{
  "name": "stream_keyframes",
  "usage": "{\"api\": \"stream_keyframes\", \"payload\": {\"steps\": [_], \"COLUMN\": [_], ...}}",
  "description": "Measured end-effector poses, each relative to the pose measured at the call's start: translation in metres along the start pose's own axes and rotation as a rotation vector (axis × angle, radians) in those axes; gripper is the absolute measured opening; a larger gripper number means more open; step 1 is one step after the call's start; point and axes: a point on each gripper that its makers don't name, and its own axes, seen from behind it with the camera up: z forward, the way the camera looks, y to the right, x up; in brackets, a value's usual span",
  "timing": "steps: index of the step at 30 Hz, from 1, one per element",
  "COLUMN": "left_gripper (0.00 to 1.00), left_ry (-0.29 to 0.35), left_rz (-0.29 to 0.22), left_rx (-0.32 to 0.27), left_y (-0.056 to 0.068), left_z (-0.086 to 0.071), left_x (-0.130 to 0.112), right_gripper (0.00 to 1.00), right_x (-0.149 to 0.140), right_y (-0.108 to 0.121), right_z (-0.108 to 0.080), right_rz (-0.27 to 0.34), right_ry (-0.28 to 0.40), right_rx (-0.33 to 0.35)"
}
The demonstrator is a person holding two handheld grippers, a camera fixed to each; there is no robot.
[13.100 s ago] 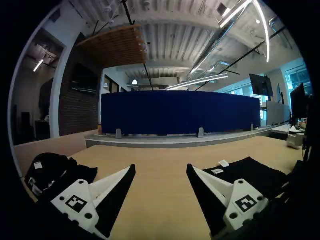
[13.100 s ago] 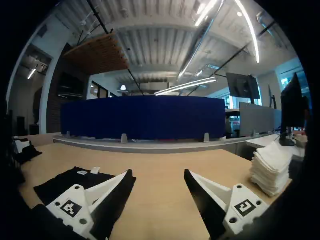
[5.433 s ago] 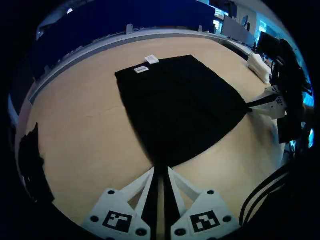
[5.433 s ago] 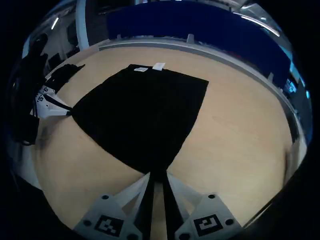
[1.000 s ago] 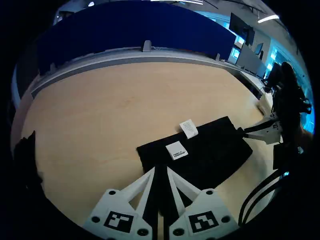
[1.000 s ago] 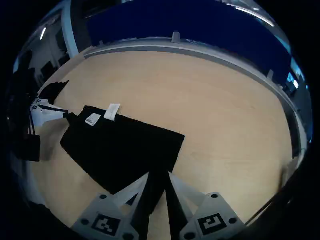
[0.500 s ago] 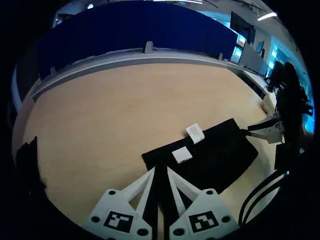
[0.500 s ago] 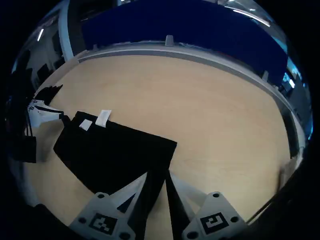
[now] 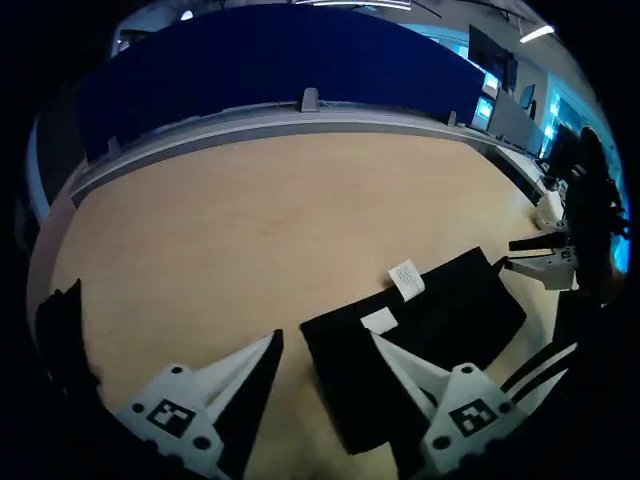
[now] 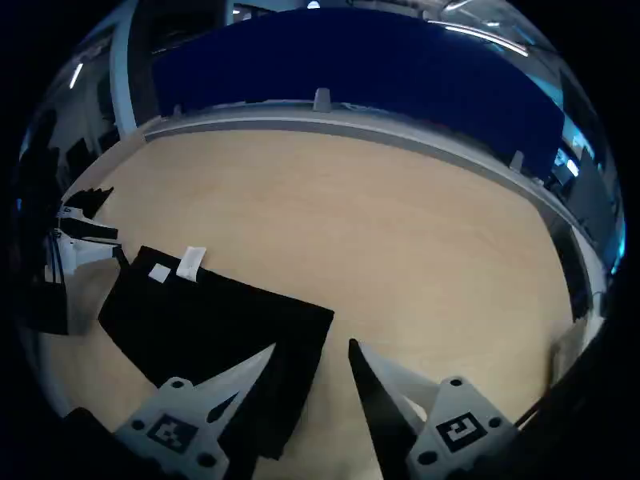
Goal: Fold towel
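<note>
Two claws, one fold: my left gripper [image 9: 325, 334] and my right gripper [image 10: 312, 344] both stand with the fingers spread wide, and neither of them pinches anything. The black towel [image 9: 448, 320] lies flat on the wooden table [image 9: 280, 208] as a narrow doubled band, one short end just under my left gripper, the other end just under my right. I think I hold the two claws at the opposite ends because a long edge is easiest to carry over when it is kept stretched between two points, so the cloth comes down without wrinkles. The two white tags [image 9: 406, 279] sit on top near my left end, which tells me that the far edge is now laid over the near one. In the left gripper view I see the right gripper farther off beside the other end of the towel, its fingers also apart. Compared with half a second ago, the change is the release: then both claws were closed on the corners of the cloth, now they are opened and the towel rests by itself. Some seconds earlier it was spread out large – now it is about half as deep, and a second fold across the length seems to me the next step
</note>
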Motion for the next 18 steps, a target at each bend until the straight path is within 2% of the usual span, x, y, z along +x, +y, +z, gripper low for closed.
{"api": "stream_keyframes", "payload": {"steps": [3, 10, 18], "left_gripper": [0.87, 0.94, 0.96], "left_ry": [0.012, 0.023, 0.021], "left_rz": [0.008, 0.014, 0.003], "left_rx": [0.016, 0.024, 0.027], "left_y": [-0.004, -0.004, -0.003], "left_z": [-0.002, -0.006, -0.011], "left_x": [0.003, 0.007, 0.003], "right_gripper": [0.72, 0.99, 1.0], "right_x": [0.004, 0.008, 0.005], "right_y": [0.002, 0.003, -0.002], "right_z": [-0.001, -0.003, -0.009], "right_rz": [0.003, 0.009, 0.006], "right_ry": [0.015, 0.028, 0.028], "right_rx": [-0.003, -0.002, 0.007]}}
